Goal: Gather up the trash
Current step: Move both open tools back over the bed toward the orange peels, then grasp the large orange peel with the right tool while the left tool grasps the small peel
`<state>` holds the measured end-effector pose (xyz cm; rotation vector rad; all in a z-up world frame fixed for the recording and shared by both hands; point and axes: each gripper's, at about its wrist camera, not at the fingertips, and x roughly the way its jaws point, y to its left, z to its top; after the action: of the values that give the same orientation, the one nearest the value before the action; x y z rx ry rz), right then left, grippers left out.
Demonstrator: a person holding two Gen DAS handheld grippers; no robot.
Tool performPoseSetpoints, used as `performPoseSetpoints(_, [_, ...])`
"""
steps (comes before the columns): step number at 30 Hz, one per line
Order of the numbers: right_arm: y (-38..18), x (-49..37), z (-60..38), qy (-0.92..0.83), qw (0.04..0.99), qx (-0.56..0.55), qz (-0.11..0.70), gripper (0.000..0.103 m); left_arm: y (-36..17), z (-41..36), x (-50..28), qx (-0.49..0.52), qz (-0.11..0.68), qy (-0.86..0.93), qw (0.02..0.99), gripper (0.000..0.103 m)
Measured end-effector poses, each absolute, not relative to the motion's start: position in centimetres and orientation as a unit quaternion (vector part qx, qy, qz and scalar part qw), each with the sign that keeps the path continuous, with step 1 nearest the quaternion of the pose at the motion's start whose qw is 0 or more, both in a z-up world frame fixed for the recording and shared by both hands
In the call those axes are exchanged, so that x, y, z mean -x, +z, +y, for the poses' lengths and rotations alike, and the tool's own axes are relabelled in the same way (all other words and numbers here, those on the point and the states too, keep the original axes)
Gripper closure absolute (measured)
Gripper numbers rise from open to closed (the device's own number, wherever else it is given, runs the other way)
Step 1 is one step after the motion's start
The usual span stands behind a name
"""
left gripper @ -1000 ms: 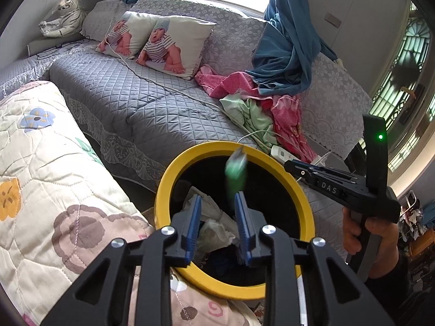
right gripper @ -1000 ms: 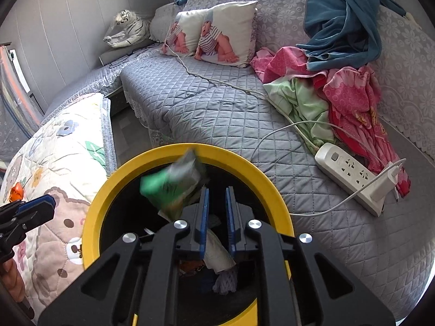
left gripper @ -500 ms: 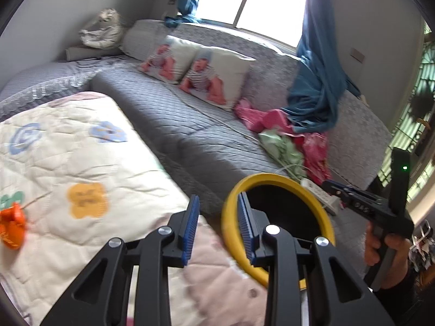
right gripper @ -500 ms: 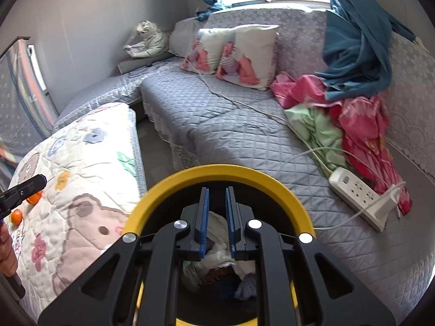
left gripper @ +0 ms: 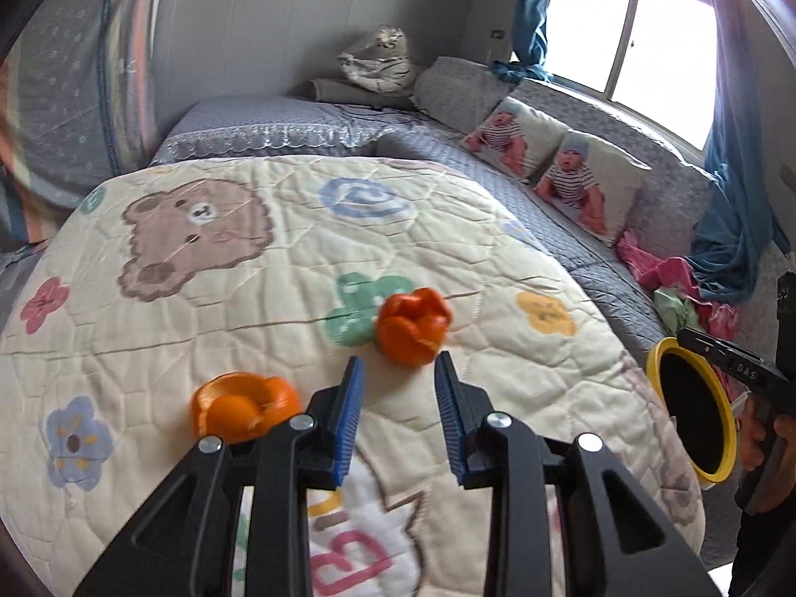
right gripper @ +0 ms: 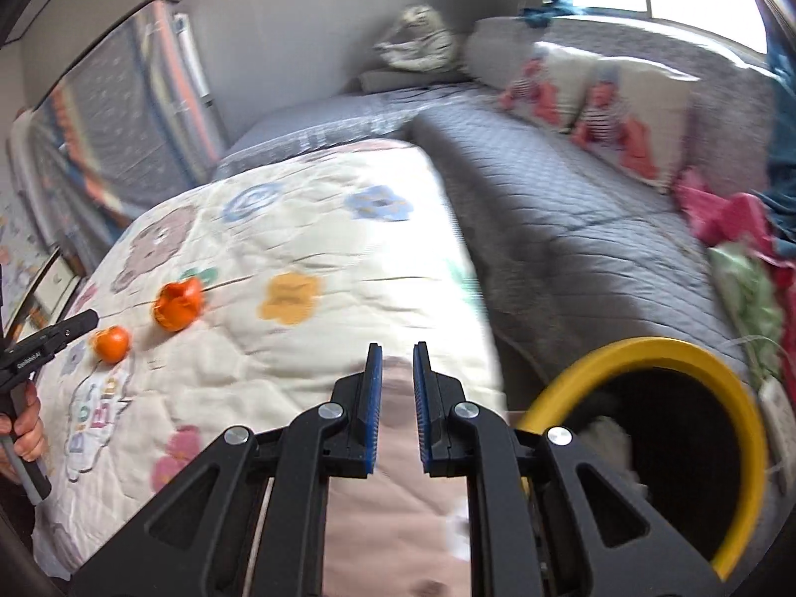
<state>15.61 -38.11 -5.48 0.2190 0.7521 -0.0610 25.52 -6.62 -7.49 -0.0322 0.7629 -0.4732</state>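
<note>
Two pieces of orange peel lie on the cream quilt [left gripper: 248, 308]. One curled peel [left gripper: 414, 326] sits just beyond my left gripper [left gripper: 398, 378], which is open and empty. A second peel [left gripper: 244, 405] lies to its left. Both peels show in the right wrist view, the curled one [right gripper: 178, 305] and the smaller one [right gripper: 111, 343]. The yellow-rimmed bin [right gripper: 696, 363] stands beside the bed, at the right [left gripper: 656, 358]. My right gripper [right gripper: 397, 373] hovers over the quilt left of the bin, jaws slightly apart, empty.
A grey quilted sofa [left gripper: 572, 229] runs along the far side with two baby-print pillows [left gripper: 557, 169] and a heap of pink and green clothes [left gripper: 686, 293]. A blue curtain [left gripper: 731, 229] hangs over it. A folded mattress [right gripper: 124, 139] leans on the left wall.
A green wrapper dropped into the bin a second ago. Both grippers have swung left from over the bin to the quilt; the left one now faces the orange peels.
</note>
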Motion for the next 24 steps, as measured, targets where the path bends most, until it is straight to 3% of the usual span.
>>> performPoseSetpoints(1, [-5.7, -16.7, -36.7, -0.010, 0.922, -0.105, 0.372, 0.087, -7.9, -5.3, -25.5, 0.018, 0.371, -0.221, 0.902, 0.072])
performPoseSetpoints(3, [-6.3, -18.8, -33.8, 0.029, 0.919, -0.105, 0.380, 0.067, -8.5, -3.2, -25.4, 0.026, 0.371, -0.201, 0.907, 0.062])
performPoseSetpoints(7, [-7.0, -22.1, -28.8, 0.091, 0.912, -0.101, 0.388, 0.059, -9.3, -0.5, -25.1, 0.049, 0.367, -0.190, 0.909, 0.049])
performPoseSetpoints(9, [-7.1, -23.3, -26.7, 0.118, 0.910, -0.100, 0.385, 0.046, -9.7, 0.0, -24.9, 0.057, 0.359, -0.183, 0.913, 0.041])
performPoseSetpoints(10, [-7.2, -23.9, -25.5, 0.128, 0.910, -0.095, 0.384, 0.044, -9.9, 0.1, -24.8, 0.059, 0.356, -0.182, 0.915, 0.038])
performPoseSetpoints(12, [-7.0, -24.8, -23.9, 0.141, 0.911, -0.086, 0.377, 0.028, -10.2, 0.0, -24.7, 0.063, 0.352, -0.184, 0.916, 0.031])
performPoseSetpoints(14, [-7.0, -25.7, -22.9, 0.149, 0.911, -0.089, 0.373, 0.022, -10.6, -0.1, -24.7, 0.073, 0.352, -0.188, 0.914, 0.024])
performPoseSetpoints(17, [-7.2, -27.3, -21.8, 0.149, 0.910, -0.084, 0.377, 0.014, -11.1, -0.3, -25.2, 0.078, 0.364, -0.193, 0.908, 0.021])
performPoseSetpoints(24, [-8.5, -29.9, -20.3, 0.123, 0.907, -0.062, 0.397, 0.014, -11.3, -0.3, -26.3, 0.079, 0.364, -0.192, 0.908, 0.019])
